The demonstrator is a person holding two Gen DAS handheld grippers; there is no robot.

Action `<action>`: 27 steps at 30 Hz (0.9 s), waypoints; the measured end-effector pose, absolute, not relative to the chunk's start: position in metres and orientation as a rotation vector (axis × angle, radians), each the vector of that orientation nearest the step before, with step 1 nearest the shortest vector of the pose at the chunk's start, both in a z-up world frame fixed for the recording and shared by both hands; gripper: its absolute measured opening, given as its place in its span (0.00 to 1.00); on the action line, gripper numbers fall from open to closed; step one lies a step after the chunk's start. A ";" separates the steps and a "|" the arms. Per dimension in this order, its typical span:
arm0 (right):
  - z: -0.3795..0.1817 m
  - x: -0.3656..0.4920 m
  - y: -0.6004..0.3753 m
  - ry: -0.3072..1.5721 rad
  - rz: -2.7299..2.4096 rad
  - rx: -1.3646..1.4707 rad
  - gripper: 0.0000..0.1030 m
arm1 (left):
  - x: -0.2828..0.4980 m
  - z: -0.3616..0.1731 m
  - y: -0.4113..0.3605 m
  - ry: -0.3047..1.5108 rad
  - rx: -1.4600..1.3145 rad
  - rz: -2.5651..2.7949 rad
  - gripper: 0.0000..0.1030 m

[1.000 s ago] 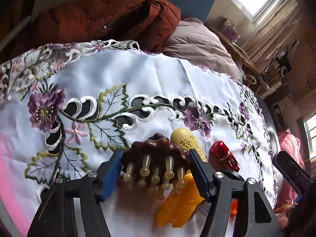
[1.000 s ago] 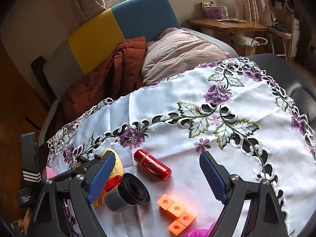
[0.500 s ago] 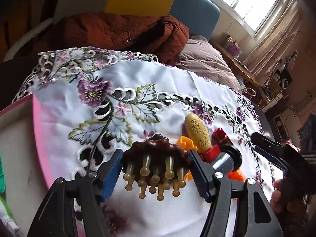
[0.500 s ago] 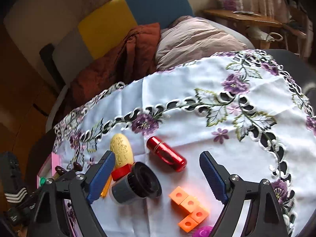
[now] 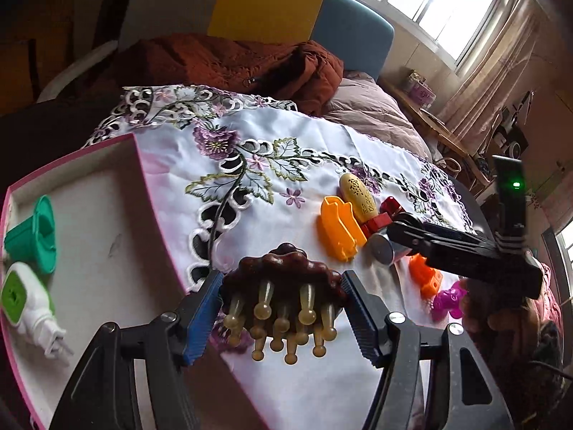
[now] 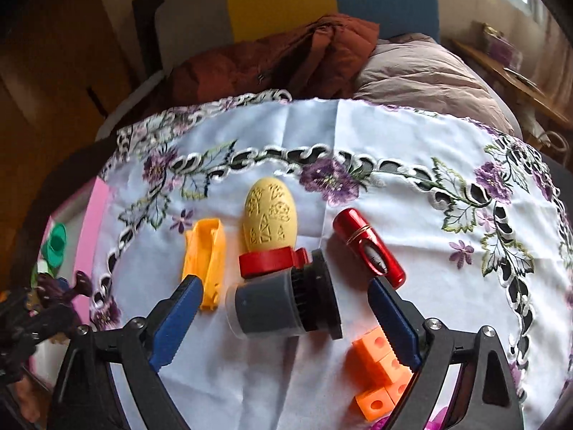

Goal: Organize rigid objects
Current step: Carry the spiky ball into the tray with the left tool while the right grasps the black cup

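My left gripper (image 5: 283, 317) is shut on a brown knobbly massager (image 5: 283, 279) with pale pegs. It hangs over the near edge of a pink tray (image 5: 141, 179), which lies at the left. My right gripper (image 6: 283, 299) straddles a grey cylinder with a black end (image 6: 283, 308) that lies on its side on the cloth. Its jaws are opening, and the pads stand clear of the cylinder on both sides. A yellow egg-shaped piece (image 6: 270, 218) on a red base (image 6: 266, 261) lies just beyond the cylinder.
The tray holds a green cup (image 5: 32, 236) and a white-and-green plug (image 5: 25, 297). On the embroidered cloth (image 6: 394, 136) lie an orange clip (image 6: 206, 254), a red tube (image 6: 369, 247), orange cubes (image 6: 379, 369) and a magenta toy (image 5: 447, 299). A jacket-draped sofa stands behind.
My left gripper carried the massager to the left, so the pink tray came into view. My right gripper rolled, dropped toward the grey cylinder and spread its jaws wider.
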State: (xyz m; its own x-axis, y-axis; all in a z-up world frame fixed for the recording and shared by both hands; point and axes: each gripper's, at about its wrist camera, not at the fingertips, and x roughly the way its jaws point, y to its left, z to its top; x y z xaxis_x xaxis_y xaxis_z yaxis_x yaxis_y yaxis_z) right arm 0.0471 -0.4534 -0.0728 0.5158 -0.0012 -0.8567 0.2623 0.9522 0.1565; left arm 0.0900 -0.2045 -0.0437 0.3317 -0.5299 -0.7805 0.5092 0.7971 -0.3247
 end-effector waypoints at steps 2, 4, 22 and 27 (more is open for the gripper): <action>-0.077 0.049 -0.448 1.034 -0.160 0.239 0.91 | 0.085 -0.041 -0.196 1.021 -0.027 -0.674 0.65; -0.081 0.050 -0.443 1.049 -0.163 0.197 0.91 | 0.080 -0.037 -0.186 1.004 -0.020 -0.665 0.65; -0.091 0.047 -0.410 1.113 -0.139 0.027 0.63 | 0.044 -0.017 -0.065 0.921 -0.093 -0.477 0.65; -0.090 0.046 -0.405 1.106 -0.152 -0.017 0.63 | 0.054 -0.012 -0.037 0.920 -0.181 -0.432 0.65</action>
State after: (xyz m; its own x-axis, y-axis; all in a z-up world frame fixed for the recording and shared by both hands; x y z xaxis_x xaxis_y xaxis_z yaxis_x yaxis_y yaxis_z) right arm 0.0462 -0.4047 -0.0903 0.4389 -0.1308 -0.8889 0.1140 0.9895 -0.0893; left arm 0.0542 -0.0374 -0.0123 0.5274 -0.4354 -0.7296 0.2833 0.8997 -0.3322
